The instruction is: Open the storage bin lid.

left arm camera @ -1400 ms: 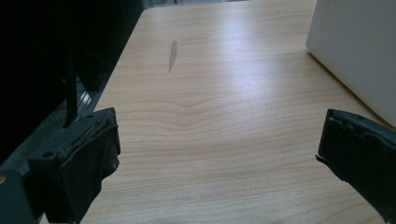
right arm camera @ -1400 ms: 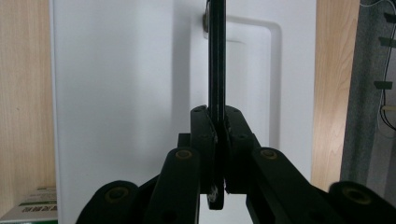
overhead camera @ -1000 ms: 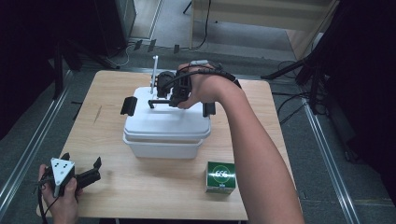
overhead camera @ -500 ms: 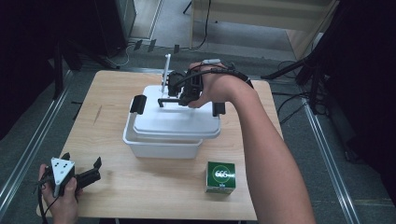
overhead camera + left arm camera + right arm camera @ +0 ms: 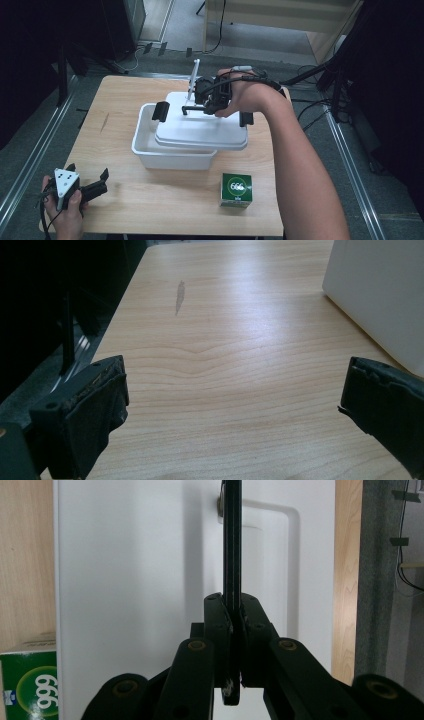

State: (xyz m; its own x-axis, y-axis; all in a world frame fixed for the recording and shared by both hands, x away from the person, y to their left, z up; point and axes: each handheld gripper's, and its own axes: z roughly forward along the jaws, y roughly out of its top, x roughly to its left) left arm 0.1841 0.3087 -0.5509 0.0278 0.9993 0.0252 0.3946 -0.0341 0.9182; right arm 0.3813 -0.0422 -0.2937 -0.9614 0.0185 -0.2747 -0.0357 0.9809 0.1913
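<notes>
Lid (image 5: 200, 131) hung skewed over the white bin (image 5: 170, 155), handle (image 5: 231, 555) clamped in my right gripper (image 5: 212, 97). Left gripper (image 5: 92, 190) idle w/ jaws apart at counter (image 5: 125, 100) edge. Lid looked roughly half off (green box (image 5: 236, 190) untouched).

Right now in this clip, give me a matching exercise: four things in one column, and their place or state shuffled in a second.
Things:
1. lid
2. green box
3. left claw
4. bin

States:
A. open, over bare table
B. partly uncovered at its left end
C. held by its black handle
D. standing on the table, near edge

Pairs: 1-C, 2-D, 3-A, 4-B
</notes>
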